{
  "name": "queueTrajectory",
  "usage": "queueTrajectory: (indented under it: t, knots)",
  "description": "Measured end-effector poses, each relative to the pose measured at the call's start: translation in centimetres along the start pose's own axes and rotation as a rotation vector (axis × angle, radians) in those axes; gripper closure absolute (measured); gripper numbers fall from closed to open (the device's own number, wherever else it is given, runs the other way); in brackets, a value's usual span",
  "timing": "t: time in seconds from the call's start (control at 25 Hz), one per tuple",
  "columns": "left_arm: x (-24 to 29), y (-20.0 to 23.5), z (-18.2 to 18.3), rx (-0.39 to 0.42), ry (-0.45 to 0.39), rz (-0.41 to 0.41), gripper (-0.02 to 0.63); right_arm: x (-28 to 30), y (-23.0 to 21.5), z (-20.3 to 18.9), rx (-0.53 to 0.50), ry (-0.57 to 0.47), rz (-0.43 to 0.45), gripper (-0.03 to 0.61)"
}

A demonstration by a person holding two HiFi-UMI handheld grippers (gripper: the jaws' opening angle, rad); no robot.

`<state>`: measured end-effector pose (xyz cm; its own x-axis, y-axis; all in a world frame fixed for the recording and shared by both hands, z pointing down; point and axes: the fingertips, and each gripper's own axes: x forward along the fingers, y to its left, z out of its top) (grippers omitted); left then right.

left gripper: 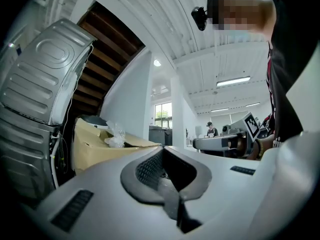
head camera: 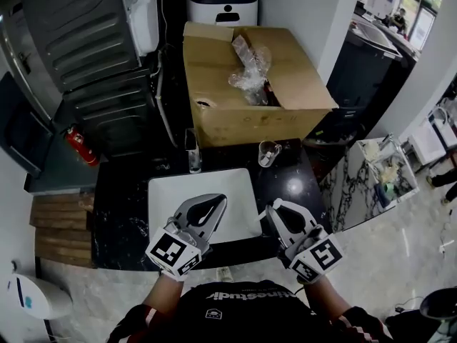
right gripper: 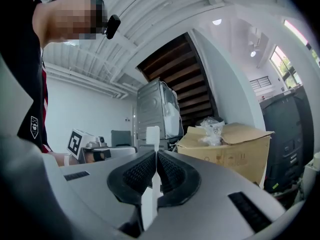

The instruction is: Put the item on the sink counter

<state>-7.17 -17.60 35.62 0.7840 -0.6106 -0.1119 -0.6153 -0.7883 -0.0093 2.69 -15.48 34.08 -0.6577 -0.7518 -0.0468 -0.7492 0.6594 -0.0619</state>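
A thin white flat stick [right gripper: 152,136] stands up between the jaws of my right gripper [right gripper: 155,156], which is shut on it; what kind of item it is cannot be made out. In the head view the right gripper [head camera: 272,208] hangs over the right rim of the white sink [head camera: 166,191], set in the black sink counter [head camera: 121,206]. My left gripper [head camera: 220,200] hovers over the sink basin, jaws together and nothing in them. The left gripper view shows its own jaws [left gripper: 162,154] pointing upward toward the ceiling.
A clear glass cup [head camera: 268,152] and a tall narrow glass [head camera: 192,151] stand on the counter behind the sink. Beyond them is an open cardboard box [head camera: 243,113] holding plastic bags [head camera: 250,70]. A tilted grey appliance [head camera: 86,34] and a red fire extinguisher [head camera: 80,146] are at the left.
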Motion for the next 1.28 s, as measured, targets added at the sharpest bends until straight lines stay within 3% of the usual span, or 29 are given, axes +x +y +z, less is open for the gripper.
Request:
queueTrajectory:
  t: [0.4, 1.0, 1.28]
  knots:
    - [3.0, 3.7, -1.0, -0.032, 0.005, -0.014, 0.600, 2.7, -3.2, 0.1, 0.013, 0.011, -0.041, 0.537]
    - [7.3, 4.5, -2.5, -0.034, 0.043, 0.031, 0.600, 5.9, -15.2, 1.7, -0.229, 0.053, -0.107, 0.537]
    - [7.3, 6.3, -3.7, -0.049, 0.072, 0.083, 0.600, 11.7, -21.7, -2.0, -0.288, 0.136, -0.102, 0.537]
